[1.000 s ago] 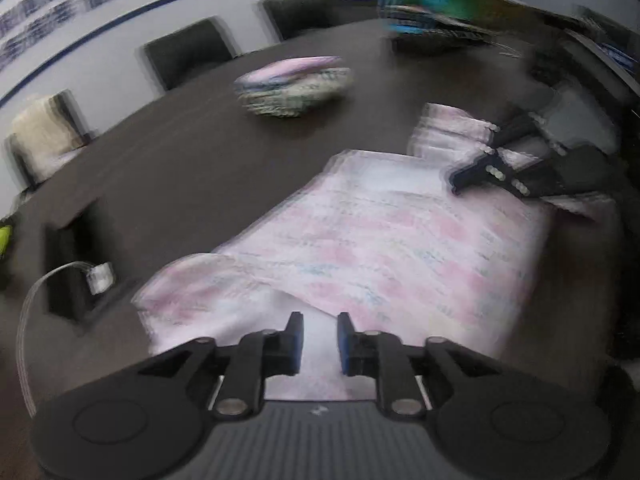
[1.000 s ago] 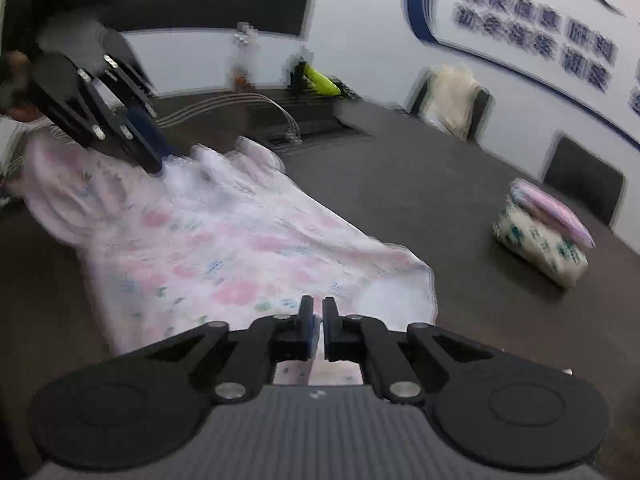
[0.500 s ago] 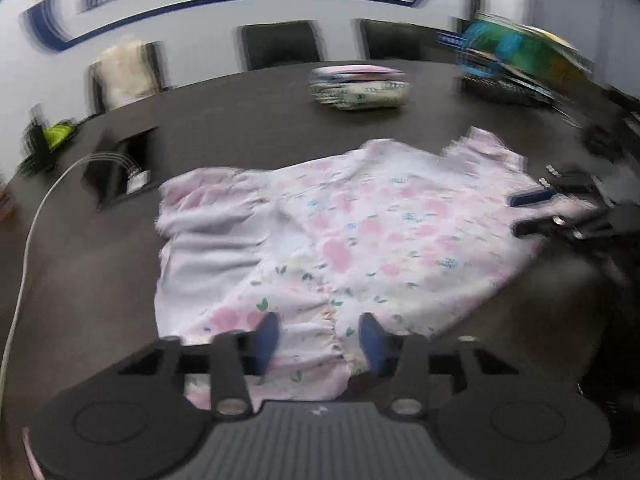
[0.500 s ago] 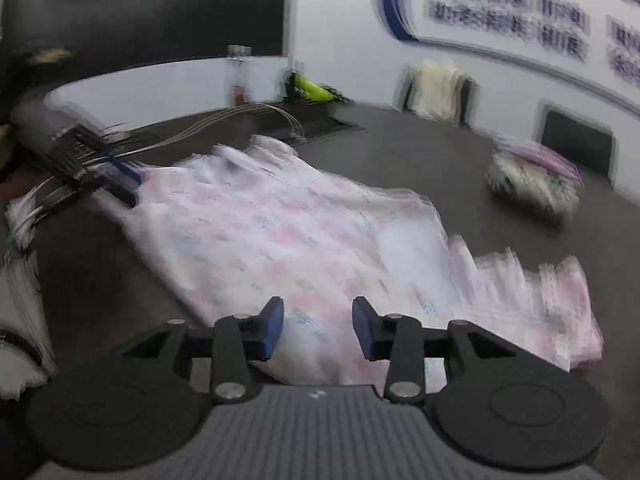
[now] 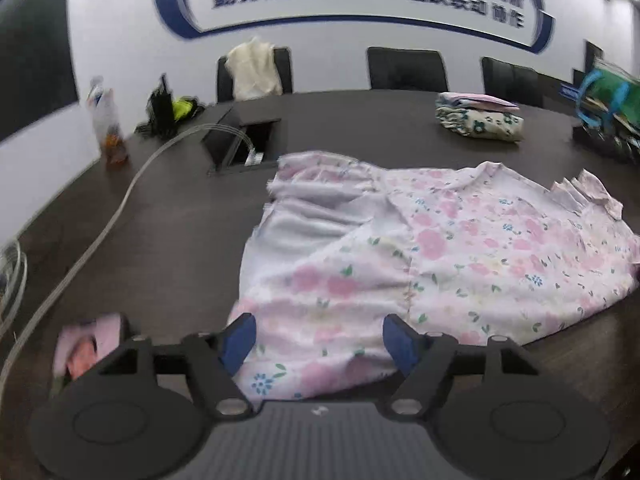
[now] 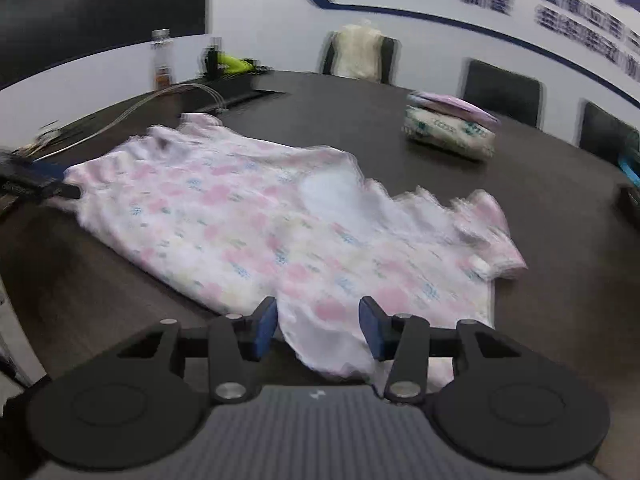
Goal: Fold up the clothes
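Note:
A pink floral garment (image 5: 440, 248) lies spread on the dark table (image 5: 160, 248), partly folded with its pale inside showing at the left. It also shows in the right wrist view (image 6: 260, 224). My left gripper (image 5: 318, 338) is open and empty, its jaws wide apart over the garment's near hem. My right gripper (image 6: 318, 326) is open and empty over the garment's near edge. The left gripper's tip (image 6: 36, 184) shows at the far left of the right wrist view, beside the garment.
A stack of folded clothes (image 5: 478, 118) sits at the back right (image 6: 450, 130). A bottle (image 5: 106, 124), a cable box (image 5: 244, 140) with a white cable, a green-blue basket (image 5: 608, 100) and chairs ring the table. A small pink cloth (image 5: 86, 344) lies near left.
Both grippers opened and let go of the garment, which now lies flat on the table. Both have drawn back toward its near edge.

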